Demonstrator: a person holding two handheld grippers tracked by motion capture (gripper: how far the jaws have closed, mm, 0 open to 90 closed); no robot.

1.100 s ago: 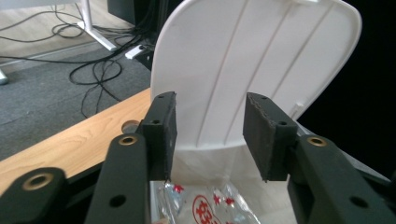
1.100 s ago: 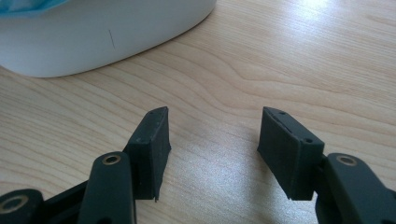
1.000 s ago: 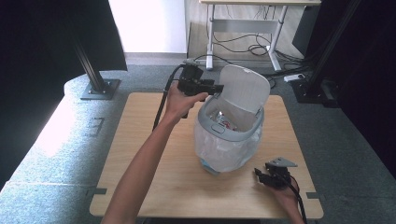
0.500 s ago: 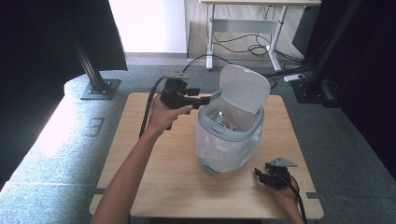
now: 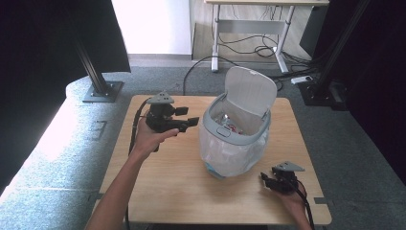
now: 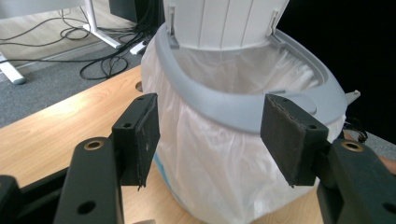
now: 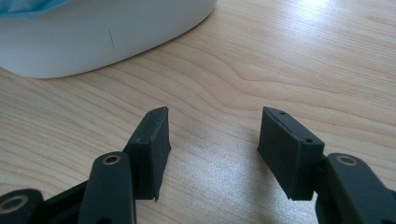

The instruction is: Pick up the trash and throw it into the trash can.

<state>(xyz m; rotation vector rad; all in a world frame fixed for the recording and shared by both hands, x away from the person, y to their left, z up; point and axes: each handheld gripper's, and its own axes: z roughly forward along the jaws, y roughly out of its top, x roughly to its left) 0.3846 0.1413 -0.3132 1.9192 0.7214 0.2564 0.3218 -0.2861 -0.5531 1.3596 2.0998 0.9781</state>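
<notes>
Bin [image 5: 234, 139], lid [image 5: 250, 89] tipped up and back, liner bag [image 6: 210, 154] over the rim, stands centre-right in the high view on the worktop [image 5: 158, 191]. Left gripper [image 5: 184, 117] sits just left of the rim, pointing right at it; jaws spread, just been opening, nothing pinched. It looks the nearer to the rim. Right gripper [image 5: 269, 179] lies low at lower right near the bin's base, jaws spread and empty.

Bin [image 5: 235, 139] mid-table [image 5: 158, 191], bare wood around

Each black hand-held gripper [image 5: 184, 116] has brass-ringed screw holes, a grey three-cornered plate and a black cable.
</notes>
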